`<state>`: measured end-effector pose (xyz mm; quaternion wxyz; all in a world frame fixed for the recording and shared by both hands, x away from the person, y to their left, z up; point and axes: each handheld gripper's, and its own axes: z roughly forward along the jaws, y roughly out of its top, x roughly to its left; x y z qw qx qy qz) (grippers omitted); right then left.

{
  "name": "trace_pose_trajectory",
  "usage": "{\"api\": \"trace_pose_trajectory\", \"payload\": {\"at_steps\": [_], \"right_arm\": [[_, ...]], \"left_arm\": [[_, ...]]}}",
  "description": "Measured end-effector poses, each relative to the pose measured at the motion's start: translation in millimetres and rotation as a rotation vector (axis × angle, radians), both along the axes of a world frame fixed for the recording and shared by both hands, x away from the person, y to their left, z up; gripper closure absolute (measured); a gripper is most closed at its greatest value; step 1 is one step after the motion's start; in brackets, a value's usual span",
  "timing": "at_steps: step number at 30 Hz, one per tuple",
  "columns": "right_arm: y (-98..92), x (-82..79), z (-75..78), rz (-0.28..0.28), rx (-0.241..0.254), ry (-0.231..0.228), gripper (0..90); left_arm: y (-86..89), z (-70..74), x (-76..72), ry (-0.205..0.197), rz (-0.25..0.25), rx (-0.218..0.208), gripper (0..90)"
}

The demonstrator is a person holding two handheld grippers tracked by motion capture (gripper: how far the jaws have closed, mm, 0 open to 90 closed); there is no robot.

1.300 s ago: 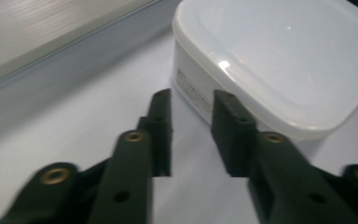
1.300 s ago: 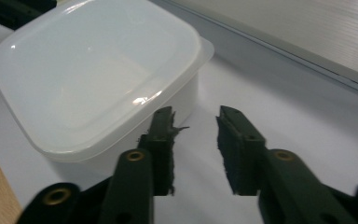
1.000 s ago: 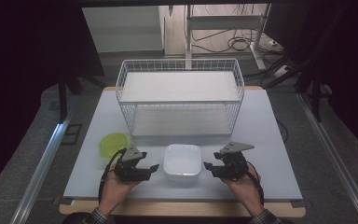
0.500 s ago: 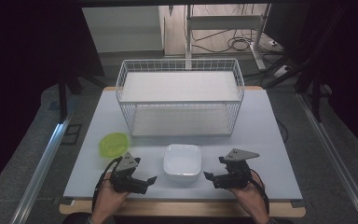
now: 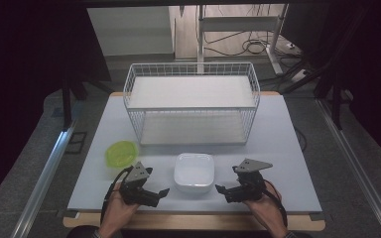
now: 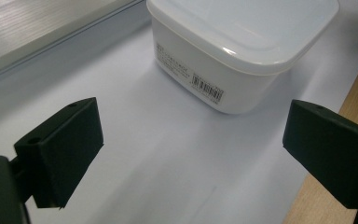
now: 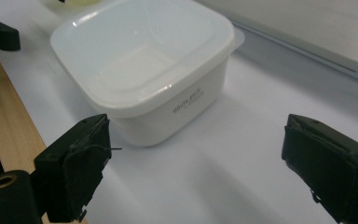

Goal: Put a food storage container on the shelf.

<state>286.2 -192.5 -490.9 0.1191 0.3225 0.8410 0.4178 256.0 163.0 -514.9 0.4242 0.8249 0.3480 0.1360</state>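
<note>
From the high view, I see the white square plastic box with its lid on [image 5: 194,172] sitting near the front edge of the counter [image 5: 287,148], about in the middle. My left gripper [image 5: 159,194] is just beside the box on one side, and my right gripper [image 5: 222,190] is just beside it on the other side. Both point in at the box, but neither one touches it. A white wire basket [image 5: 191,106] stands farther back, and a round green bowl [image 5: 121,153] sits toward the left edge.

From the left gripper view, my jaws have just been opening and now stand wide apart. Nothing is between them. The box [image 6: 242,46] is ahead, with a small barcode label on its side.

From the right gripper view, my jaws have just been opening too, and they are spread wide with only bare counter between them. The box [image 7: 144,70] is ahead, a little to the left, with its lid on.

I think the box has been let go and stands free. Whatever work comes next on the box has not started yet.
</note>
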Motion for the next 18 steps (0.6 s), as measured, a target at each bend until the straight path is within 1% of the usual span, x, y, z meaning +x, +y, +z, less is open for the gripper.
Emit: {"api": "trace_pose_trajectory", "payload": {"at_steps": [3,5,6,7,8,9,11,13,14,15,16,17,18], "right_arm": [[2.8,1.3,3.2,0.011,0.004,-0.025,7.3],[4.0,1.8,3.8,0.012,0.005,-0.025,6.6],[5.2,2.4,4.6,0.013,0.003,-0.025,5.4],[8.4,3.6,6.1,0.013,-0.016,-0.025,4.3],[8.4,3.6,6.1,0.013,-0.016,-0.025,4.3],[12.5,4.6,7.6,0.006,-0.032,-0.026,3.4],[14.6,5.2,8.2,0.002,-0.039,-0.028,3.1],[20.3,8.1,10.2,0.001,-0.039,-0.005,3.8],[20.3,8.1,10.2,0.001,-0.039,-0.005,3.8],[21.7,9.5,11.2,0.003,-0.037,0.005,5.5],[23.1,11.1,12.2,0.002,-0.029,0.014,7.3],[24.7,15.1,14.0,0.008,-0.012,0.033,10.2],[24.7,15.1,14.0,0.008,-0.012,0.033,10.2]], "left_arm": [[-3.6,3.6,2.5,0.001,-0.001,0.023,3.7],[-6.0,7.0,5.8,0.008,-0.005,0.032,3.3],[-6.3,8.7,8.1,0.013,-0.013,0.019,2.3],[-7.6,12.4,12.9,0.027,-0.013,-0.015,1.6],[-7.6,12.4,12.9,0.027,-0.013,-0.015,2.2],[-8.2,14.6,15.4,0.030,-0.017,-0.020,3.2],[-10.6,19.0,19.4,0.022,-0.019,-0.023,4.0],[-12.6,21.8,22.8,0.019,-0.021,-0.031,6.7],[-13.7,22.5,24.7,0.023,-0.025,-0.035,6.7],[-14.9,22.8,27.0,0.027,-0.025,-0.036,7.6],[-16.5,23.0,29.4,0.028,-0.025,-0.037,8.3],[-18.4,22.9,31.9,0.031,-0.027,-0.041,9.3],[-19.9,22.8,34.1,0.036,-0.030,-0.038,9.3]]}}
